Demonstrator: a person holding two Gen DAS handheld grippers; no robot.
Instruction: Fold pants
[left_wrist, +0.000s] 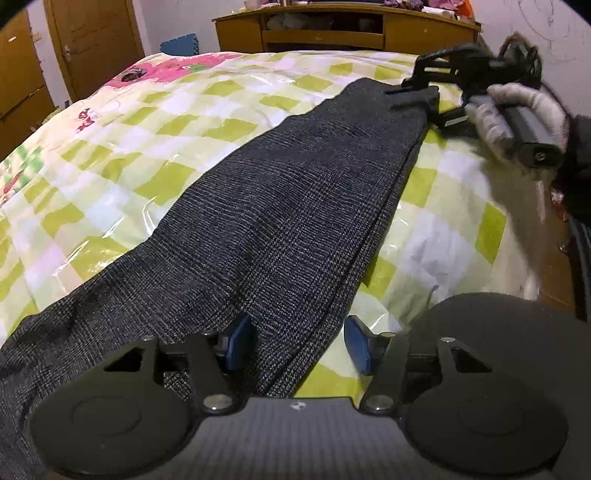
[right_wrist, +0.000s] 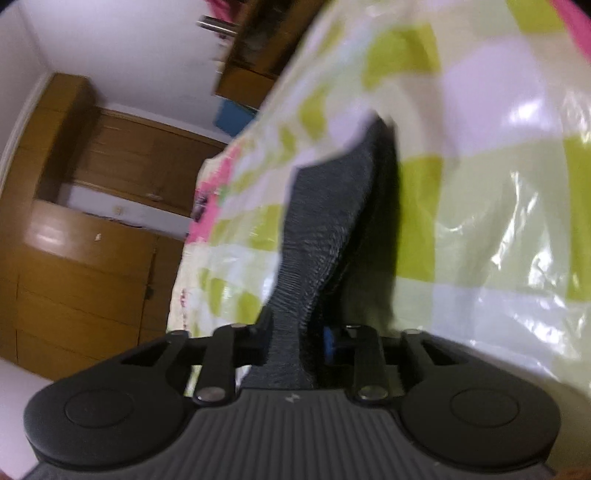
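R gripper (right_wrist: 295, 332) jaws clamp pants (left_wrist: 288, 206) far hem; L gripper (left_wrist: 295, 343) jaws wide, straddling near edge, no hold. Best: L pins near end on bed (left_wrist: 110, 140), R carries hem over, edges aligned.

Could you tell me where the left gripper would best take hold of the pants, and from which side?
Probably at the near end of the pants, where the left gripper already straddles the stacked edge with its jaws apart. Come in low along the bedspread, fingers pointing down the leg's length: the cloth lies flat, so only that layered edge offers something to pinch. The right gripper already pinches the far end.
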